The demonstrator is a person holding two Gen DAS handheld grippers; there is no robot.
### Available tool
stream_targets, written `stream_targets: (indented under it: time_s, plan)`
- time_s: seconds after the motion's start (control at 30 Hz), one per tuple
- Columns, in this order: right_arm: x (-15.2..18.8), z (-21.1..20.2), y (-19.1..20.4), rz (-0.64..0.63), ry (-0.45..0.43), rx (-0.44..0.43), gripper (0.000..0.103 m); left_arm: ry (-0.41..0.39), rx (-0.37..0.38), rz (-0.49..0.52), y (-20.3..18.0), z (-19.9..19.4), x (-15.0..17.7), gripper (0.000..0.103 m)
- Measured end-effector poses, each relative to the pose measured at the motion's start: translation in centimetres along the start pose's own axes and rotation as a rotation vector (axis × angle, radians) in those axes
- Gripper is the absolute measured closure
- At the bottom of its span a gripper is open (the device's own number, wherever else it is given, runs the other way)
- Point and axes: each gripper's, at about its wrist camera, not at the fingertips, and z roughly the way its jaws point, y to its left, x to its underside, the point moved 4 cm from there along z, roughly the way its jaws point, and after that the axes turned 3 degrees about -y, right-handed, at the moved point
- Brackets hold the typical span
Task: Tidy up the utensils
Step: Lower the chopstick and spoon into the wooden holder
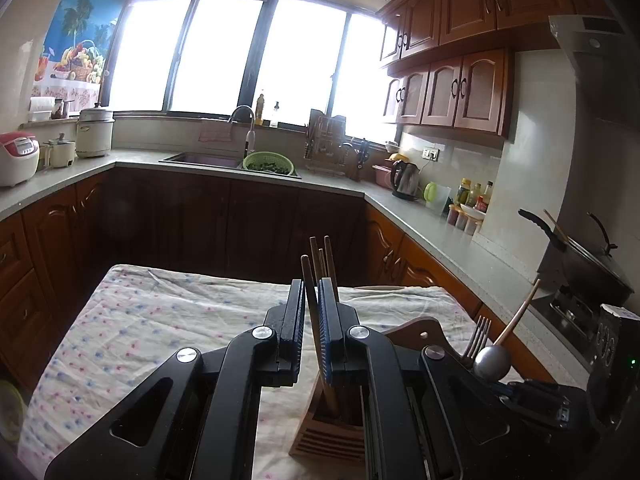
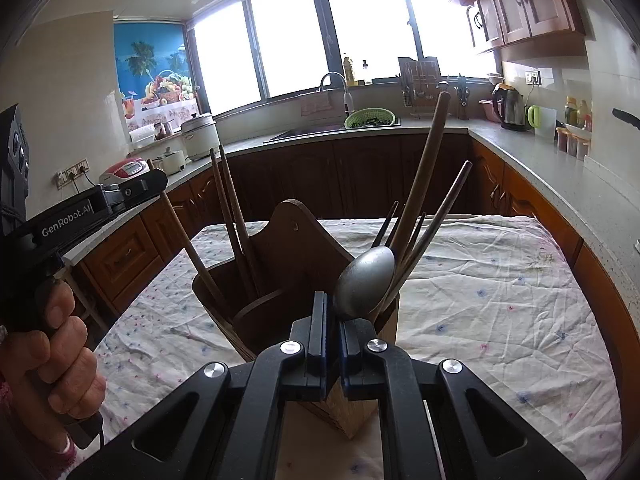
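Observation:
A wooden utensil holder [image 2: 296,264] stands on the cloth-covered table [image 2: 500,300]; it also shows in the left wrist view [image 1: 340,428]. My left gripper [image 1: 310,300] is shut on a brown chopstick [image 1: 309,280] whose lower end sits in the holder's left compartment with other chopsticks [image 2: 230,216]. My right gripper [image 2: 333,312] is shut on a metal spoon [image 2: 366,280], bowl up, at the right compartment, which holds a fork [image 2: 416,232], a wooden-handled utensil [image 2: 424,172] and a chopstick. The spoon [image 1: 492,362] and fork [image 1: 478,334] also show in the left wrist view.
Kitchen counters [image 1: 420,216] wrap around the table, with a sink [image 1: 200,159], green colander [image 1: 268,162], kettle [image 1: 406,178], rice cookers [image 1: 94,132] and a wok [image 1: 592,260] on the stove at right. The person's left hand [image 2: 52,352] holds the left gripper handle.

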Motion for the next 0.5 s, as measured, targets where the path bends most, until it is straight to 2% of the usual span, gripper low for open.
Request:
stream_targets:
  time_s: [0.3,0.37,0.47,0.5]
  plan:
    - [0.2,-1.0,-0.1,0.013,-0.003,0.009,0.093,0.005,0.005,-0.004,-0.1,-0.6,-0.2,0.097]
    - [0.2,-1.4,-0.3,0.021,-0.006,0.014,0.088,0.009,0.013,-0.007,-0.2,-0.9,-0.3,0.096]
    - [0.3,-2.0,-0.4,0.036,-0.017,0.015,0.071,0.003,0.019,-0.005,-0.4,-1.6,-0.4,0.085]
    - [0.3,-2.2,-0.5,0.039,-0.021,0.017,0.071,-0.003,0.017,-0.004,-0.5,-2.0,-0.4,0.074]
